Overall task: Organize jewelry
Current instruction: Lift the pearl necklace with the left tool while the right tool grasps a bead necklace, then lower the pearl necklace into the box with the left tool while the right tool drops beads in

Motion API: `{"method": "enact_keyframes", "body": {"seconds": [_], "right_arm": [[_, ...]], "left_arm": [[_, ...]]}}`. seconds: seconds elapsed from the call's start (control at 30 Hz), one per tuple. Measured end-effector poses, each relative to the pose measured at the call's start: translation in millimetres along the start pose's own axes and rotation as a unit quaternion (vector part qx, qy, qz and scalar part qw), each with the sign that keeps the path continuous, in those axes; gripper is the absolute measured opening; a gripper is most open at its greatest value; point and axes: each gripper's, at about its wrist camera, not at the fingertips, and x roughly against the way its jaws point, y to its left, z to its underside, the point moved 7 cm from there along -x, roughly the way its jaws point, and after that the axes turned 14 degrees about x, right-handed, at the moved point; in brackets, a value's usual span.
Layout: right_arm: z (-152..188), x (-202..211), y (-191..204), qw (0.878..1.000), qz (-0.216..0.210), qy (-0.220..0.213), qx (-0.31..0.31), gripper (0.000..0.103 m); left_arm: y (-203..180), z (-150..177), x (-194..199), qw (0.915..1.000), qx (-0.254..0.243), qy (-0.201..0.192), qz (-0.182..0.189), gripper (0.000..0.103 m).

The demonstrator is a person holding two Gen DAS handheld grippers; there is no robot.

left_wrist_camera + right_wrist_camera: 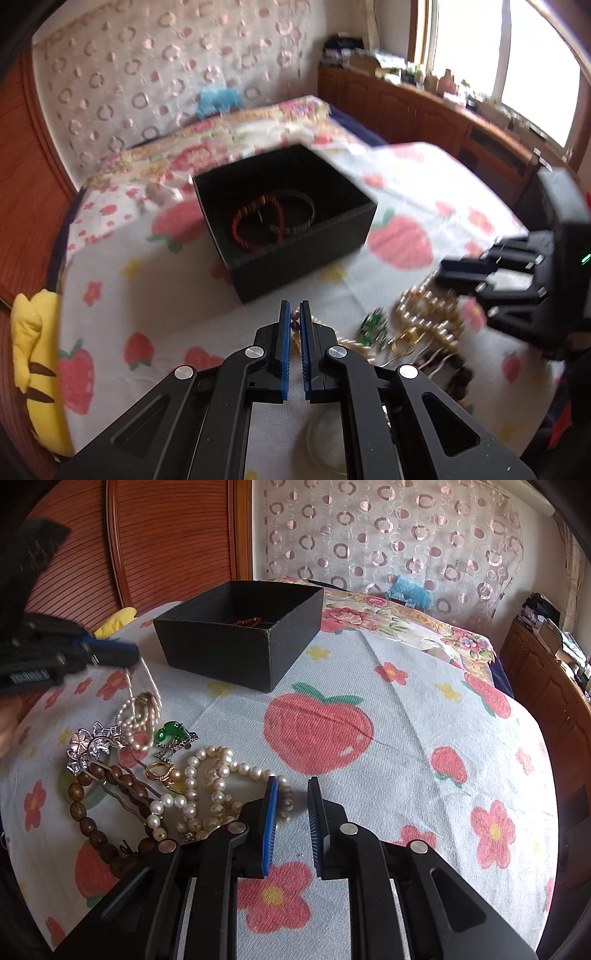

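Left wrist view: left hand-held gripper (pixel 294 317), nearly closed, pinches a small-pearl strand (pixel 294 322); black box (pixel 284 216) lies just above it; right hand-held gripper (pixel 292 794) gapes empty.

The open-topped black box (pixel 240 642) stands on the bed (pixel 424 738), with bare cover to its right and in front. The jewelry pile (pixel 177 775) occupies the near-left cover. The left hand-held gripper (pixel 135 655) hangs between pile and box.
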Motion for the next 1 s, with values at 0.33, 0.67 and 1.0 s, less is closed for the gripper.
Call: {"method": "enact_keyframes", "body": {"seconds": [0.33, 0.67, 1.0], "right_arm": [[0, 0, 0, 1.000, -0.001, 0.000, 0.000, 0.016], [1, -1, 1, 1.000, -0.002, 0.000, -0.001, 0.017], [-7, 1, 7, 1.000, 0.002, 0.004, 0.020, 0.008]], "left_arm": [[-19, -23, 60, 0.9965, 0.002, -0.083, 0.007, 0.004], [-19, -30, 99, 0.9905, 0.016, -0.135, 0.018, 0.004], [-11, -38, 111, 0.9879, 0.023, -0.152, 0.019, 0.004]]}}
